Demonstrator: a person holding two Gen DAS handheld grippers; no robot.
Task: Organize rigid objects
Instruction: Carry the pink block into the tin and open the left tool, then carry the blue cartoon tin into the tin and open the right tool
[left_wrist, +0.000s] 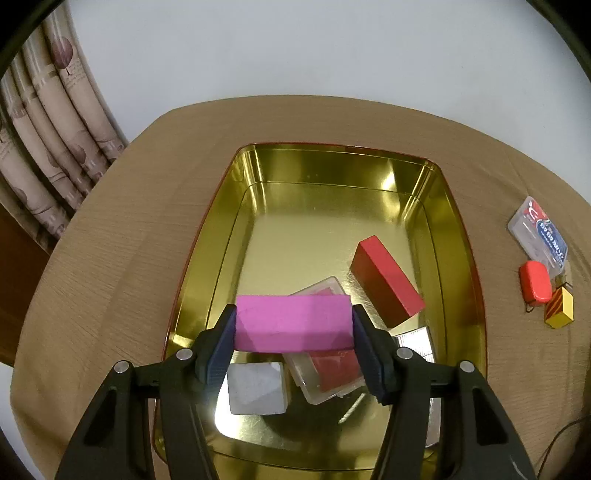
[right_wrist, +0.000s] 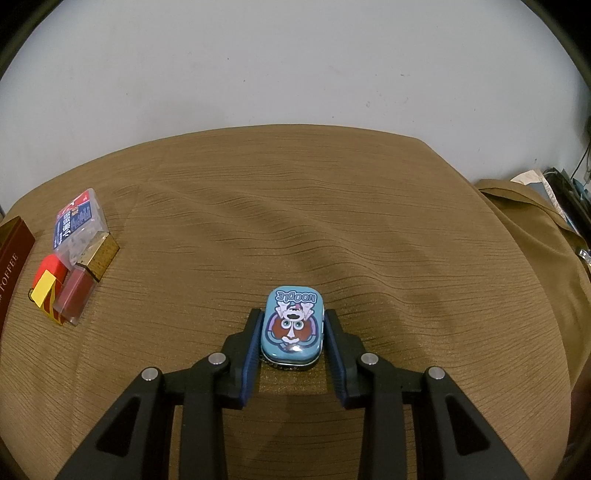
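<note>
Left gripper (left_wrist: 293, 325): we see its two dark pads pinching the pink block (left_wrist: 291, 322) by its short ends, jaws set wide across its length
Pink block: held crosswise above the near half of the gold tin (left_wrist: 207, 266), not resting on the floor of it
Below the block: a white cube (left_wrist: 256, 387) at about 7 o'clock from it, a clear case with a red insert (left_wrist: 327, 369) at 5 o'clock, both lying on the tin's floor
Red block (left_wrist: 386, 282): inside the tin at 2 o'clock from the pink block, lying tilted, apart from the pads
Outside the tin: at 3 o'clock on the tan cloth (left_wrist: 122, 229), a clear labelled box (left_wrist: 537, 230), a small red case (left_wrist: 535, 281) and a yellow striped block (left_wrist: 559, 308) close together
Right gripper (right_wrist: 293, 328): we see its pads closed on the long sides of the blue Noodle tin (right_wrist: 293, 325)
Blue Noodle tin: sits flat on the cloth, lid up, between the pads
Far left, 9 o'clock: the same small cluster of boxes, and the dark red edge of the big tin at the frame's border
</note>
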